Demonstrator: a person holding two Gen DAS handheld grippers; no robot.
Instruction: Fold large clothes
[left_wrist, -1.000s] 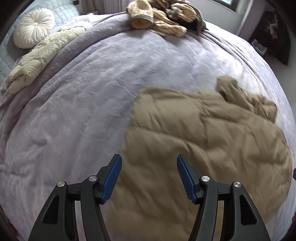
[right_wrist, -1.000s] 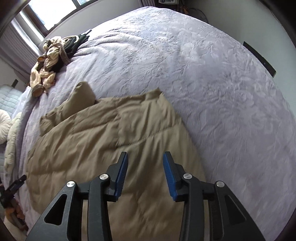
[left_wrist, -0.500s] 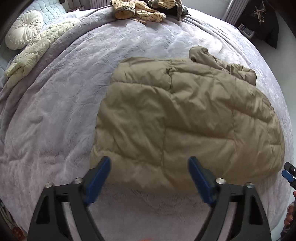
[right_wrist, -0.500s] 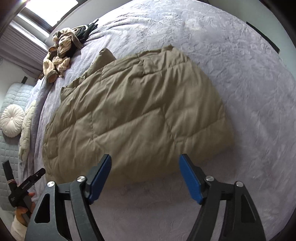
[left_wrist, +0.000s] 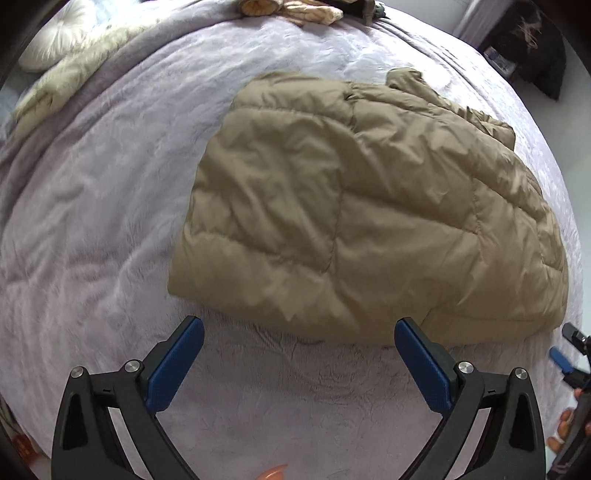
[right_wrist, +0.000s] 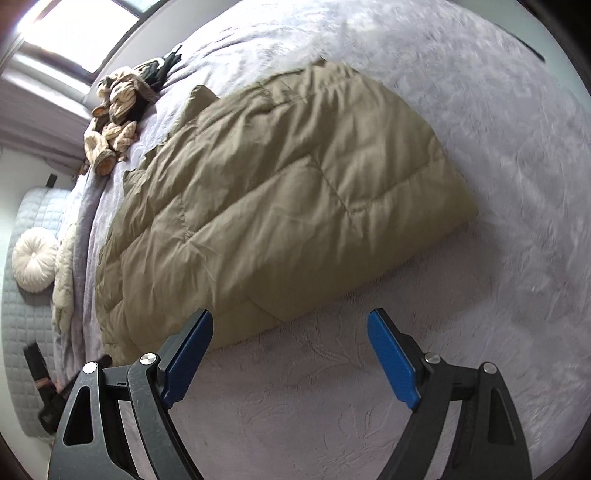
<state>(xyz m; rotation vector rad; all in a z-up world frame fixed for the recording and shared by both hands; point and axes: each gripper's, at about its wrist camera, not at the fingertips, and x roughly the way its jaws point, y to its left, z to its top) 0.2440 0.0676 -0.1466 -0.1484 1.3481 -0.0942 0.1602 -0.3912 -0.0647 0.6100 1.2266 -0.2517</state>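
A tan quilted puffer jacket (left_wrist: 362, 206) lies folded on the lavender bedspread (left_wrist: 92, 206); it also shows in the right wrist view (right_wrist: 280, 199). My left gripper (left_wrist: 299, 339) is open and empty, hovering just short of the jacket's near edge. My right gripper (right_wrist: 290, 332) is open and empty, also just short of the near edge, toward the jacket's right corner. The right gripper's tip shows at the right edge of the left wrist view (left_wrist: 569, 354).
A pile of striped and dark clothes (left_wrist: 303, 9) lies at the far side of the bed, also in the right wrist view (right_wrist: 118, 107). A round white cushion (right_wrist: 35, 258) and a cream blanket (left_wrist: 74, 74) lie at the left. Dark furniture (left_wrist: 528, 44) stands far right.
Both grippers have opened wide and pulled back from over the jacket to just off its near edge. The jacket lies flat and still.
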